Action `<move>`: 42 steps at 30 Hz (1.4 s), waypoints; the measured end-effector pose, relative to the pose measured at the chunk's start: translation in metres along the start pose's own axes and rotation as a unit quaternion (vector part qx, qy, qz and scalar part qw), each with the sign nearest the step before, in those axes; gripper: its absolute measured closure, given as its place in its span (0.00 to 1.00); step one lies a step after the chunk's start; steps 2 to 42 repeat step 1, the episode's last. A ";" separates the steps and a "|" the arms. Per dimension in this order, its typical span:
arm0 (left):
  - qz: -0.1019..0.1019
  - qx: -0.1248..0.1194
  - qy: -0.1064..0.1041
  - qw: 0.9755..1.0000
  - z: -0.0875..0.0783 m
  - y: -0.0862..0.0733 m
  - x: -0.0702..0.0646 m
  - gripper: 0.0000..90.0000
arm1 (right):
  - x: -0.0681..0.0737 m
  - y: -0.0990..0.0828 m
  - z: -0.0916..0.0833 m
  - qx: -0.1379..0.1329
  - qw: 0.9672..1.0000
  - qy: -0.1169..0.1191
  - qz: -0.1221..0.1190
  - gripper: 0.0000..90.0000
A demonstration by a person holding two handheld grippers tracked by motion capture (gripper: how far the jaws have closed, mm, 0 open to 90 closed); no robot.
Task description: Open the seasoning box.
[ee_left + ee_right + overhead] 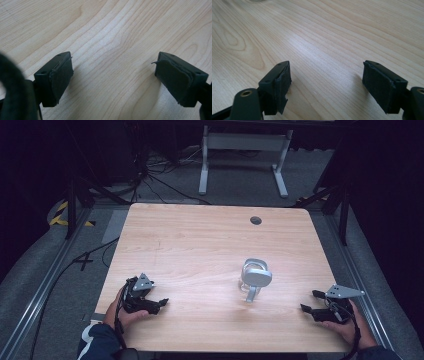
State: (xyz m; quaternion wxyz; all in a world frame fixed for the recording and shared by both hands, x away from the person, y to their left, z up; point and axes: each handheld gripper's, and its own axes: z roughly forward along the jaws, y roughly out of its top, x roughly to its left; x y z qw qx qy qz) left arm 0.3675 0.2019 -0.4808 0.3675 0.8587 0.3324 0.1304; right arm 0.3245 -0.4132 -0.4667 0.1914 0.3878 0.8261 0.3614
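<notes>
A light wooden bench (200, 245) is seen from above, with one small silver-grey object (255, 279) standing on its right half, between the middle and the near edge; its shape reads as a rounded head on a short stem, but what it is cannot be told. The left claw (159, 304) is held low at the near left corner of the bench, pointing toward the middle, well apart from the object. Its jaws are seen spread wide in the left gripper view, with only bare wood grain between the black pads (61, 77). The right claw (311, 301) is held at the near right corner, pointing left toward the object, nearer to it than the left one but not touching it. Its jaws are likewise set wide apart, nothing being held between the pads (282, 85). A dark round hole (256, 220) is seen near the far edge.
</notes>
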 end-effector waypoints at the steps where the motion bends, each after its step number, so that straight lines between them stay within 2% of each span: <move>1: 0.000 0.000 0.000 1.000 0.000 0.000 0.000 0.17 | 0.000 0.000 0.000 0.000 1.000 0.000 -0.001 0.26; 42: 0.000 0.000 0.000 1.000 0.000 0.000 0.000 0.17 | 0.000 0.000 0.000 0.000 1.000 0.000 -0.001 0.26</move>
